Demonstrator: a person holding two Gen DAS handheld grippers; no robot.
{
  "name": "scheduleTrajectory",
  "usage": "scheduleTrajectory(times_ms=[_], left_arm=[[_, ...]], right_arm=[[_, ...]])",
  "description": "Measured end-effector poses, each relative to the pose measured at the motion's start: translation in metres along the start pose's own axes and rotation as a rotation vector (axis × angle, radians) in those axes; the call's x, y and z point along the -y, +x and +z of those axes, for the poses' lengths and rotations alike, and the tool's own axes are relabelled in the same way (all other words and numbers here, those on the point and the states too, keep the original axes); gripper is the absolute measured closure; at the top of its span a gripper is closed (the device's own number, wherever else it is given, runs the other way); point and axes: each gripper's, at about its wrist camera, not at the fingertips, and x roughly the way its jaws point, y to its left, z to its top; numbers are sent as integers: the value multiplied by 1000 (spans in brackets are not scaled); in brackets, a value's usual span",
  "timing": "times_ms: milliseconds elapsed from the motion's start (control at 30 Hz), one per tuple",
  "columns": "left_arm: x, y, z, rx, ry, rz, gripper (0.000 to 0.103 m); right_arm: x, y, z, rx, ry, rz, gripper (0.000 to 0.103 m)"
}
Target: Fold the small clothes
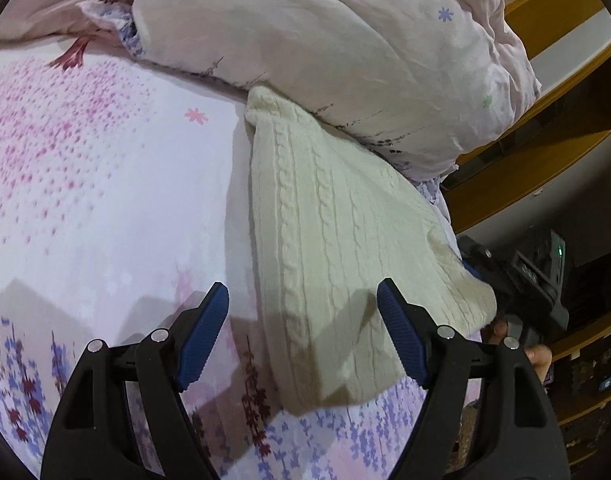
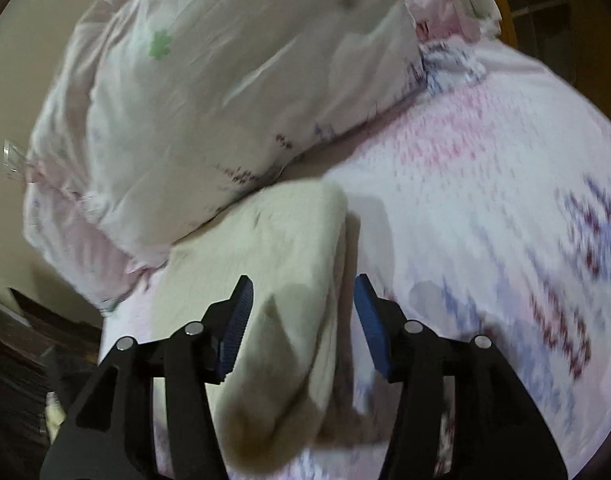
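Both grippers tilted down over the bed: the left gripper (image 1: 303, 304) gaped wide above the cream knit garment (image 1: 337, 216), the right gripper (image 2: 301, 300) stood part-open around its fold, beneath the floral duvet (image 1: 325, 40).

A: Where does the cream cable-knit garment (image 1: 345, 220) lie?

B: Flat on the flower-printed bed sheet (image 1: 105, 184), its far end tucked under the bunched pale quilt (image 1: 325, 40) behind it.

A: And the grippers?

B: The left gripper (image 1: 303, 332) hovers over its near edge; the right gripper (image 2: 301, 320) straddles a raised fold.
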Motion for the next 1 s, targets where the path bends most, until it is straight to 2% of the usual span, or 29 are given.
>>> scheduleTrajectory(times_ms=[100,267,400,433,500,567,667,700,767,833,933,967,1000], left_arm=[[1,1,-7,-21,-2,-4,27],[1,1,-16,-34,-11,5,34],[-1,-1,-23,-40,-17,12,35],[-1,0,-24,-41,-18,10,38],[-2,1,-26,-45,-23,-11,50],[-1,3,-27,-48,-21,-23,64],[-6,-2,-25,-43,-19,-53,75],[-10,-4,-24,-47,-28,-70,76],[-14,-5,-26,-47,-29,-84,78],[-14,-5,-30,-43,-14,-81,78],[-9,-5,-34,-37,21,-67,78],[-8,-5,-33,-38,28,-65,76],[-8,-6,-33,-40,28,-66,75]], right_arm=[[2,-8,-13,-28,6,30,51],[-3,-17,-33,-36,-13,51,53],[-4,-27,-45,-34,-14,74,54],[-5,-28,-48,-36,-28,70,57],[-9,-22,-52,-58,-71,23,86],[-15,-23,-56,-38,-89,20,88],[-22,-38,-60,10,-111,121,88],[-22,-40,-61,14,-119,123,88],[-16,-37,-64,4,-131,59,89],[3,-25,-68,-44,-84,-2,89],[23,-14,-71,-82,4,21,88],[24,-15,-71,-83,4,22,86],[22,-16,-70,-86,3,18,78]])
